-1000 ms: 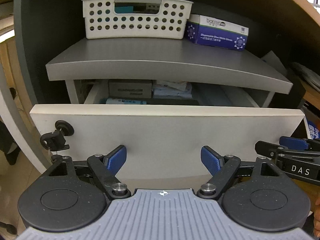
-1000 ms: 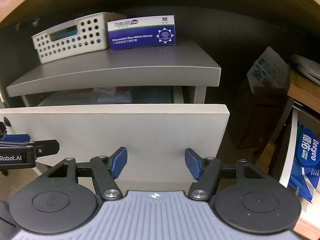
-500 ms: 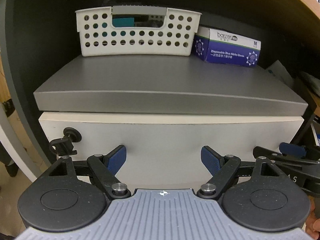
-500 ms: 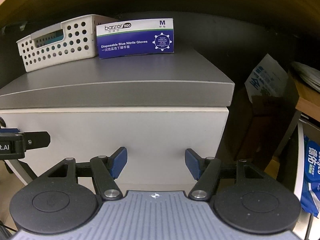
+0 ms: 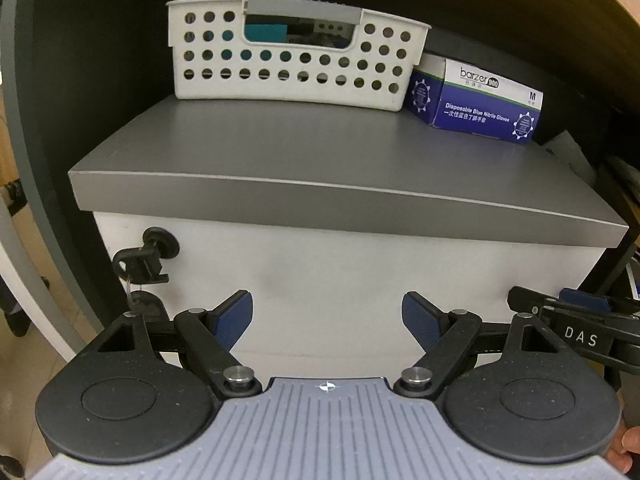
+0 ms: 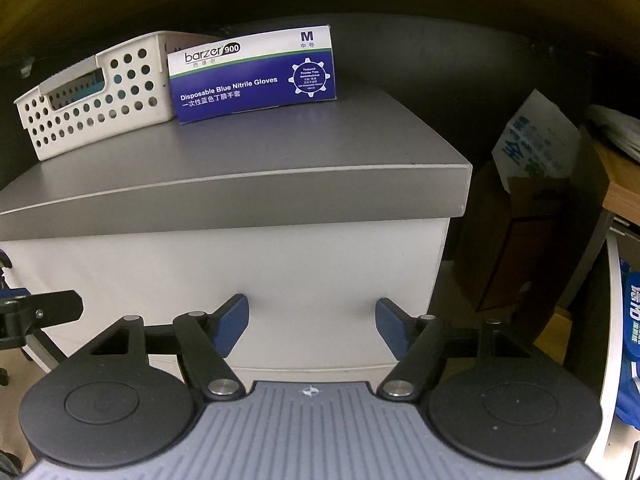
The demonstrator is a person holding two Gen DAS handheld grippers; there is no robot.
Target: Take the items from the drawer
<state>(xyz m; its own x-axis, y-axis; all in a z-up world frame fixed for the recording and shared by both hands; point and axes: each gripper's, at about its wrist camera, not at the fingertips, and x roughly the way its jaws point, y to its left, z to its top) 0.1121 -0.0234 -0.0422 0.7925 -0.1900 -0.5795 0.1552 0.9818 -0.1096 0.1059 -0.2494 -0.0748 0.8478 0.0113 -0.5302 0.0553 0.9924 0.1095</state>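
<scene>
Blue-padded left claw: lower centre of its view, jaws spread wide, holding nothing, close before the drawer front. Right claw: same posture in its own view, wide apart and empty; its black body also shows at the lower right edge of the left view.

Drawer: white front, mid-frame, flush under the grey cabinet top; shut, contents hidden. Key: black, in the lock at the drawer's upper left corner, second key dangling below.

Basket: cream, perforated, upper centre on the cabinet top, something teal inside. Glove box: blue and white, just right of the basket, near or touching it.

Paper bag: white with blue print, right of the cabinet in the right view, over a dark carton.

Progress, judged: no item is in either claw and none can be identified as taken from the drawer. With the drawer shut, either removal is finished or everything remains; the pictures cannot settle which.
</scene>
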